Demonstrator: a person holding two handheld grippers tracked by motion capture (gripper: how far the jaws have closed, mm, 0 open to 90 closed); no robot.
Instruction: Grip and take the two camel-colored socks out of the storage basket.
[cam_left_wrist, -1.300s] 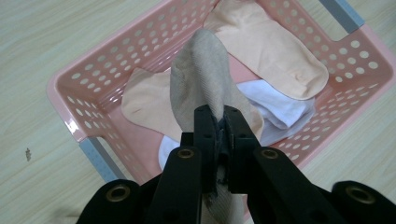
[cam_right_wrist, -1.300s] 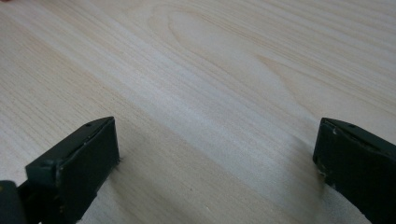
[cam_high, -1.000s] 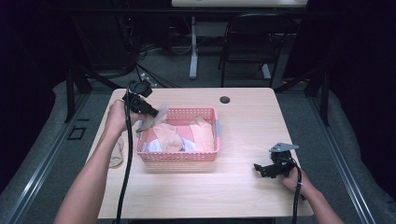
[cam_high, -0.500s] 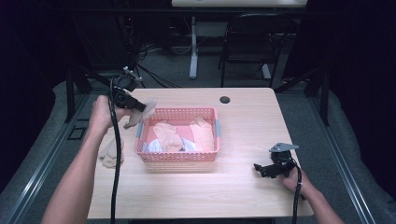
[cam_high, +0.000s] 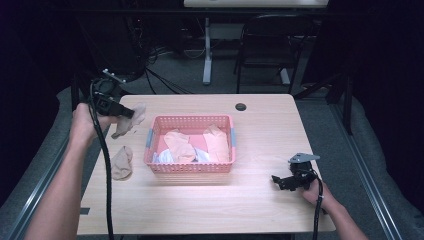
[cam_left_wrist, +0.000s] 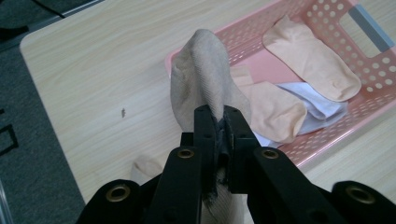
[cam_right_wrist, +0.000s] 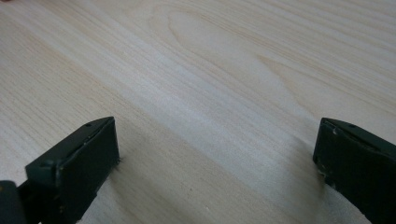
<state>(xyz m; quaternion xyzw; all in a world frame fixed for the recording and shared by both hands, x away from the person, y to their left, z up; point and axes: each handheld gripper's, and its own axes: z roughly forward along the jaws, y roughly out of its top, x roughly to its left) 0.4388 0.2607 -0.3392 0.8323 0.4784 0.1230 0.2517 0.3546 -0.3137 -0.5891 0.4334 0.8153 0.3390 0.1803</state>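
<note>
Left tool pinches a beige sock at upper left; right tool rests spread on the worktop, lower right.

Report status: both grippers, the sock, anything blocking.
Left gripper shut on tan sock, held over the table left of pink basket. Right gripper open, idle on the table. Second tan sock lies below; nothing blocking.

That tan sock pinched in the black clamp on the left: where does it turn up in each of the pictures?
High view: the tan sock hangs from the left gripper, left of the pink basket.
Left gripper view: centre, rising from the shut jaws.
Right gripper view: bare tabletop between open jaws.
Shared landmark: the pink basket.
</note>
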